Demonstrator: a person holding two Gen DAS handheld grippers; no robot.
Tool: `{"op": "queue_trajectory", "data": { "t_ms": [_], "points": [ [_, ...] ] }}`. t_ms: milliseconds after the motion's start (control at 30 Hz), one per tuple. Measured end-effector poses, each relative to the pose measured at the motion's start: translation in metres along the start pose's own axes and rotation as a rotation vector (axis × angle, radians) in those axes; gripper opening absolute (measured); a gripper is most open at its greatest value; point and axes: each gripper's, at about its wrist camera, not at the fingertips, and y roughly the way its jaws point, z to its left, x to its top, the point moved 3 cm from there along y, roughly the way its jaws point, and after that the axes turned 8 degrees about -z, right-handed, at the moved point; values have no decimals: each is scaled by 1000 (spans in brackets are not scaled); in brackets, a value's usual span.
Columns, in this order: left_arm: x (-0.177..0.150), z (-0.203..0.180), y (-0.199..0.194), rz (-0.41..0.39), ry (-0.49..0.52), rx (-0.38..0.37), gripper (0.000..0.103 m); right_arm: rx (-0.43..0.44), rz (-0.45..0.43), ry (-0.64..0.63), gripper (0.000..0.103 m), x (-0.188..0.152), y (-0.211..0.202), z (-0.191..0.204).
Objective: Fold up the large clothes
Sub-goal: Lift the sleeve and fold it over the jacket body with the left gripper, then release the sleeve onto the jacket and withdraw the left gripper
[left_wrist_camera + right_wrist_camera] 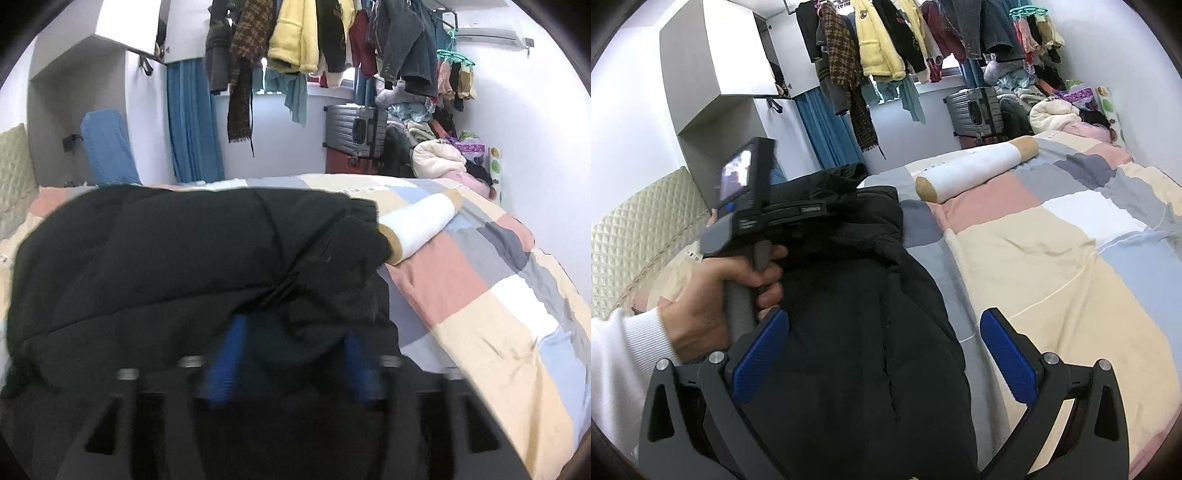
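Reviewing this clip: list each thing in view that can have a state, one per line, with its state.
Black padded coat: folded lengthwise, lying on the bed.
Left gripper: jaws apart, coat fabric bunched between its blue pads.
Right gripper: open, empty, above the coat.
Patchwork pastel quilt: spread flat, lightly creased.
White bolster pillow with tan ends: lying on the quilt.
Grey hard-shell suitcase: closed, upright.

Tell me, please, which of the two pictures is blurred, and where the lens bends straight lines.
Left wrist view: the near part is smeared by motion, mainly the blue-padded left gripper and the black padded coat; the hanging clothes look sharper. Right wrist view: mostly sharp, only the person's hand is soft. Both views: fisheye curving toward dark corners, plain on the patchwork quilt.
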Motion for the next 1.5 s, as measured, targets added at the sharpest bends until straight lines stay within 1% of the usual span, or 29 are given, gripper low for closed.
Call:
{"op": "queue_trajectory", "data": {
  "t_ms": [33,100,233,333,433,533,633,667,733,800,867,933,1000,1067,1133,1233,1267,1400,1500],
  "points": [
    [0,1,-10,-15,5,0,70,-1,-3,2,103,0,-2,0],
    [3,5,-32,-40,2,8,72,-6,-12,-4,103,1,-7,1],
    [14,18,-78,-48,-29,14,72,-9,-21,-4,103,1,-12,0],
    [25,25,-113,-66,-26,21,72,-5,-34,-3,103,4,-17,1],
    [36,32,-156,-96,-22,31,72,4,-46,-19,103,6,-22,7],
    [46,41,-203,-142,-49,31,72,18,-61,-37,103,8,-29,14],
    [55,51,-245,-187,-55,39,72,39,-65,-68,103,7,-40,23],
    [57,55,-259,-199,-74,38,72,54,-67,-68,103,5,-44,25],
    [59,61,-277,-194,-86,35,72,89,-47,-44,103,2,-49,25],
    [59,67,-296,-205,-87,32,72,97,-33,-38,103,1,-57,27],
    [53,71,-316,-216,-66,18,72,92,-42,-52,103,3,-67,31],
    [43,71,-330,-205,-41,2,72,72,-56,-75,103,6,-76,37],
    [32,74,-345,-215,-38,2,72,48,-61,-98,103,9,-85,42],
    [22,77,-357,-217,-35,-7,72,46,-59,-100,103,9,-92,46],
    [9,84,-366,-189,-57,16,72,34,-51,-114,103,6,-97,50],
    [-9,93,-375,-167,-104,1,72,12,-28,-138,103,2,-102,54],
    [-17,96,-379,-161,-106,-10,72,8,-21,-140,103,1,-104,55],
    [-43,112,-388,-165,-100,17,72,12,-16,-152,103,-3,-114,58],
    [-61,127,-386,-151,-101,31,72,21,-19,-174,103,-6,-118,63]
  ]
}}
